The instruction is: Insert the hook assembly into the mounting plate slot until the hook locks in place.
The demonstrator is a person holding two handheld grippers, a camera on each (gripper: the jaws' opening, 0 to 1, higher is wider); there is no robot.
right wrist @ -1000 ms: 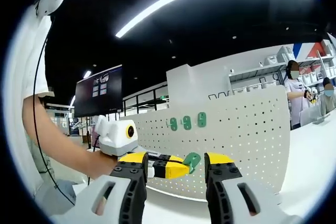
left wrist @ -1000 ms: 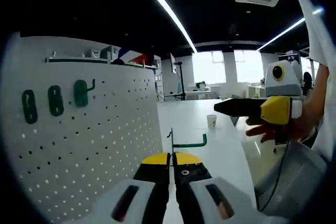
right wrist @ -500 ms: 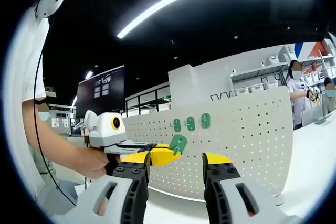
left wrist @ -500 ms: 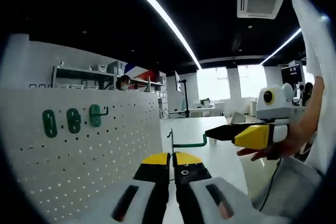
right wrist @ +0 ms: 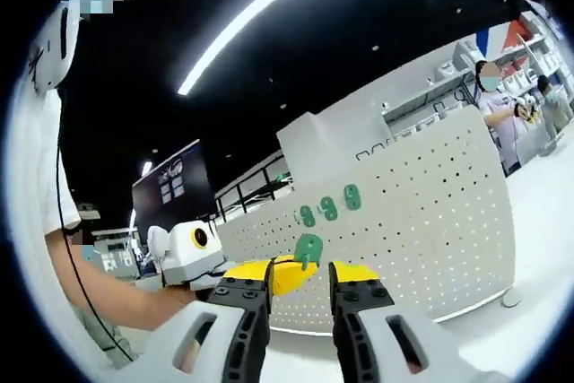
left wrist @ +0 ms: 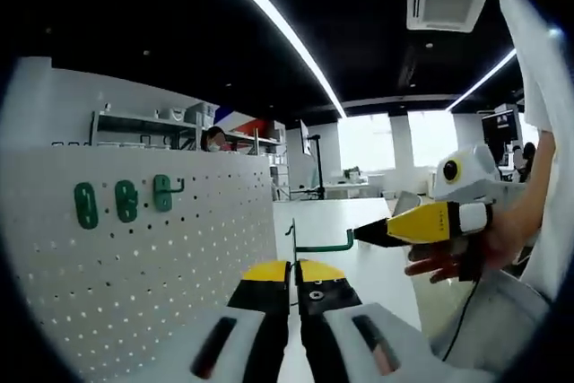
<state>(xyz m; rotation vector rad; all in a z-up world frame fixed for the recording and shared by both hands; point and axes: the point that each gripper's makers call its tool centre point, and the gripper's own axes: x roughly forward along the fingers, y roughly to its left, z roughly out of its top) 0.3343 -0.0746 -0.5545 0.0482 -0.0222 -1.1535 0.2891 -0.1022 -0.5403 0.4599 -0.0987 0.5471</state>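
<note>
While the white pegboard (left wrist: 134, 248) already carries three green plates (left wrist: 124, 201) in a row at the left of the left gripper view, the hook (left wrist: 318, 245) meant for it is not yet mounted. That hook, a green wire piece with an upturned tip, sits low in the centre of the frame, pinched between the jaws of the left gripper (left wrist: 293, 277), which are pressed together on its upright end. In the right gripper view the same piece shows its flat green backing tab (right wrist: 308, 248) just above the yellow tips, with the three plates on the pegboard (right wrist: 421, 221) higher and to the right of it, apart from it. The rightmost plate appears to have a hook on it already. The right gripper (right wrist: 300, 286) has its jaws a little apart with nothing between them; in the left gripper view it comes in from the right edge, its dark tip just beside the free end of the hook. Judging from this, the carrying stage is underway and everything that matters remains: bringing the tab to a plate slot, pushing it in, and seating it until it locks.
</note>
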